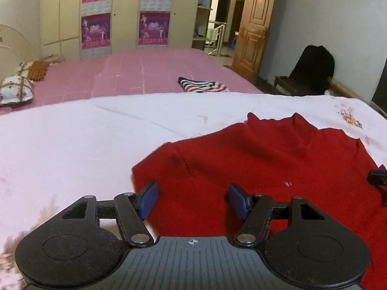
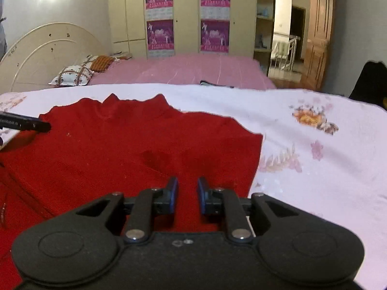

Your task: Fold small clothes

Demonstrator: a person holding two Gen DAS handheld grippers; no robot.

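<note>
Where the white floral sheet [image 1: 72, 145] covers the bed, a red sweater [image 1: 266, 159] lies flat, near edge cut off. Left gripper [image 1: 192, 199] wide; right gripper [image 2: 188, 193] narrowly parted, both empty above it.

Red sweater [image 1: 266, 169] on white floral sheet [image 2: 314, 145] — pink bedspread [image 1: 157, 72] behind

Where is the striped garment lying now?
In the left wrist view, the striped garment lies on the pink bed, beyond the white sheet that holds the red sweater.
</note>
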